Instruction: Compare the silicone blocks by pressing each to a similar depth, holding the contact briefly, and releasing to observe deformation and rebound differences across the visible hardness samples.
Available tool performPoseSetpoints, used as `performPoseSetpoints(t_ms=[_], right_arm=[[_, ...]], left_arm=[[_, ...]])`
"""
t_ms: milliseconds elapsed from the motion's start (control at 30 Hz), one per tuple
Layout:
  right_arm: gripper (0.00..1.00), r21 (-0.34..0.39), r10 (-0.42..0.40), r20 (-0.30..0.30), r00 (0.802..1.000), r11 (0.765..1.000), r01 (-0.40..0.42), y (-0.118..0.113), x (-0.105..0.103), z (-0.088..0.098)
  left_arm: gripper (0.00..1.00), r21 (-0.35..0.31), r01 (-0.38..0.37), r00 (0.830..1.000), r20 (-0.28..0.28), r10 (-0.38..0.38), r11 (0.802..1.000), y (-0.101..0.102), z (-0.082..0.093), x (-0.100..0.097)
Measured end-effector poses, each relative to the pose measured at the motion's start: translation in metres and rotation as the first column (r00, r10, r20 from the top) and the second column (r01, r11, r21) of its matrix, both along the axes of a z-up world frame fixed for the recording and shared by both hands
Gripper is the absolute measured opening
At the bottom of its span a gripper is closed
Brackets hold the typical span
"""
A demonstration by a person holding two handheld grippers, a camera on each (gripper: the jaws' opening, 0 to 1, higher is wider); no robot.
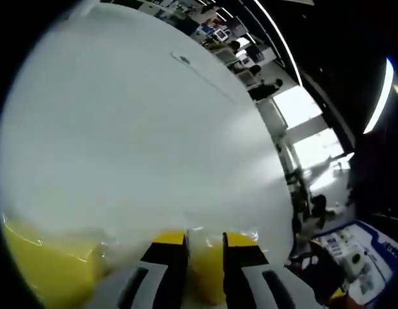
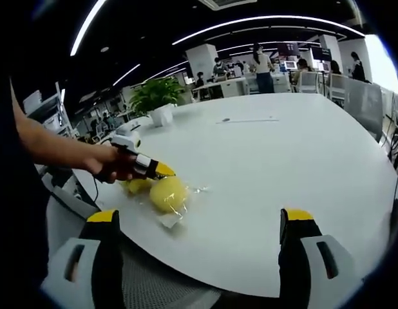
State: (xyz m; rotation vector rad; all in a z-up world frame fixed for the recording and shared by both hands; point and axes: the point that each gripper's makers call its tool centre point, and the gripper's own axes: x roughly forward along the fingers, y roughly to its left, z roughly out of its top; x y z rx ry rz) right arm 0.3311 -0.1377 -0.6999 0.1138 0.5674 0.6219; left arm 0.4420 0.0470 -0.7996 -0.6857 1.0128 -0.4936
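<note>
White and broad, the round surface [image 2: 295, 174] sits in an open office lit by long ceiling strips, and the task's things lie close to its near-left edge. In the right gripper view a yellow silicone block [image 2: 168, 192], rounded and wrapped in clear film [image 2: 192, 191], rests on the surface, with a second yellow block [image 2: 138, 186] just beside it toward the left edge. The left claw [image 2: 161, 170] reaches in from the left, held by a person's hand [image 2: 112, 165], with its yellow tips at the second block and just beside the rounded one; whether they press into it cannot be told from here. In the left gripper view the same claw [image 1: 205, 239] has its jaws standing a narrow gap apart with yellow silicone between them, though contact with the fingers is not clear. More yellow [image 1: 47, 270] bulks at the lower left of that view. The right claw [image 2: 200, 222] hangs off the near edge, spread wide, holding nothing, well apart from the blocks.

Farther across the surface lies a thin pale item [image 2: 245, 120], too small to identify. A potted plant [image 2: 158, 95] stands at the far-left edge. Beyond are desks, chairs and several people [image 2: 262, 63], and a bright window [image 1: 301, 106].
</note>
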Motion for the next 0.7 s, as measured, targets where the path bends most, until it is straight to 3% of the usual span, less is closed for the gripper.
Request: performPoseSetpoints(t_ms=[133, 200, 333, 367, 400, 500, 700], right_arm=[[0.97, 0.012, 0.003, -0.010, 1.000, 1.000, -0.002, 0.002, -0.002, -0.002], [0.97, 0.009, 0.002, -0.012, 1.000, 1.000, -0.002, 0.001, -0.002, -0.003], [0.97, 0.003, 0.000, -0.009, 1.000, 1.000, 0.000, 0.000, -0.001, -0.002], [0.97, 0.007, -0.002, -0.009, 1.000, 1.000, 0.002, 0.000, -0.001, -0.002], [0.97, 0.006, -0.004, -0.008, 1.000, 1.000, 0.004, -0.001, 0.000, -0.002], [0.97, 0.010, -0.005, -0.006, 1.000, 1.000, 0.006, -0.001, 0.001, 0.000], [0.97, 0.008, -0.010, 0.002, 1.000, 1.000, 0.010, -0.002, 0.001, 0.003]], left_arm=[[0.15, 0.060, 0.052, 0.997, 0.045, -0.055, 0.997, 0.001, -0.004, 0.002], [0.14, 0.098, 0.083, 0.991, 0.094, -0.092, 0.992, -0.001, -0.003, 0.003], [0.12, 0.102, 0.073, 0.992, 0.096, -0.082, 0.992, -0.004, -0.003, 0.003], [0.12, 0.127, 0.117, 0.982, 0.136, -0.134, 0.985, -0.005, -0.003, 0.004], [0.12, 0.142, 0.138, 0.977, 0.140, -0.158, 0.980, -0.007, -0.003, 0.002], [0.08, 0.106, 0.122, 0.989, 0.073, -0.130, 0.987, -0.010, -0.004, -0.001], [0.02, 0.094, 0.125, 0.990, 0.055, -0.130, 0.988, -0.009, -0.005, -0.003]])
